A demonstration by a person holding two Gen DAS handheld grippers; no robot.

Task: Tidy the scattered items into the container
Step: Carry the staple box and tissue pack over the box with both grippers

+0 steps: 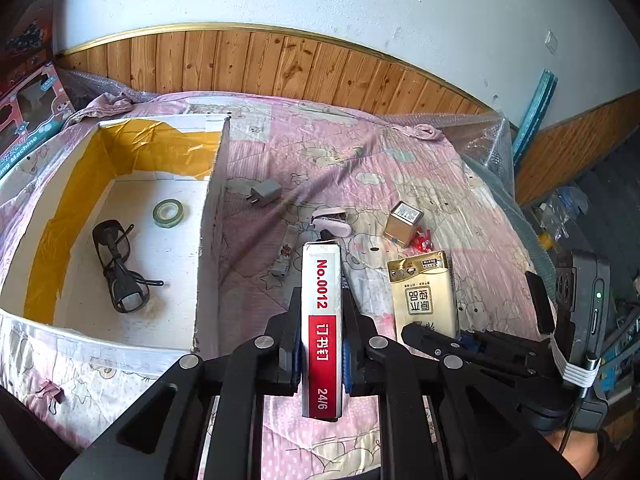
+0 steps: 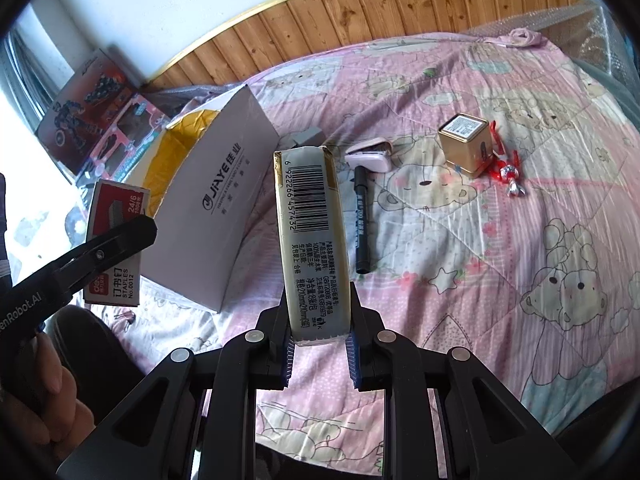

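The staple box hides most of the black marker; the tissue pack's small print is unreadable.

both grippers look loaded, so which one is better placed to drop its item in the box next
Left, probably. The left gripper, shut on the staple box, sits right beside the cardboard box. The right gripper, holding the tissue pack, is farther out over the bedspread.
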